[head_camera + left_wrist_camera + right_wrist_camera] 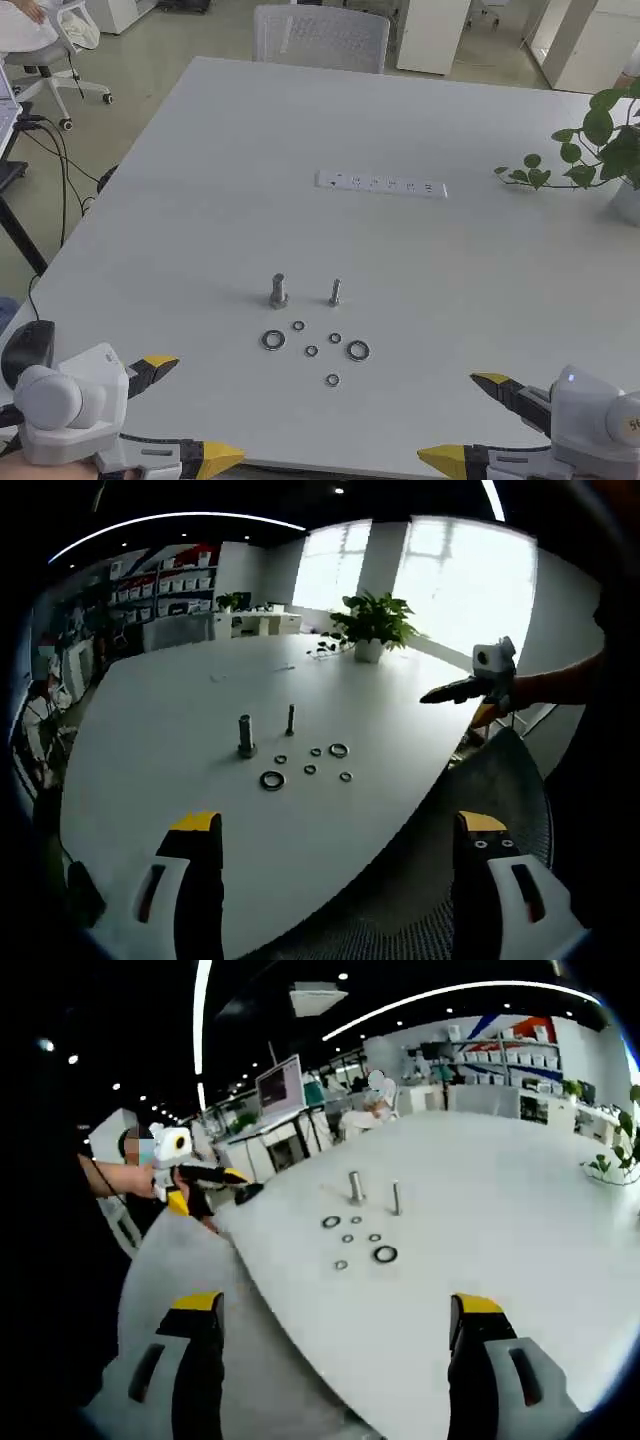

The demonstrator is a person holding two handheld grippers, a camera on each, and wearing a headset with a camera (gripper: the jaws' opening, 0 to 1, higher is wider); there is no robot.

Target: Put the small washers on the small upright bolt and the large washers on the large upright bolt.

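Head view, workbench: big bolt (279,290) and small bolt (335,292) stand upright side by side mid-table (300,150), big one on the person's left. Six washers lie flat in a loose cluster just in front of them. Two big washers (272,340) sit at the cluster's outer sides, with four small washers (311,351) between and around. None is on a bolt yet. Left gripper (195,410) and right gripper (462,418) hover at the near edge, jaws spread wide, both empty, well apart from the parts. Washers look thin, stiff and light — prob. slippery on the smooth top. Likely best pinched across the outer rim w/ jaw tips, one at a time.
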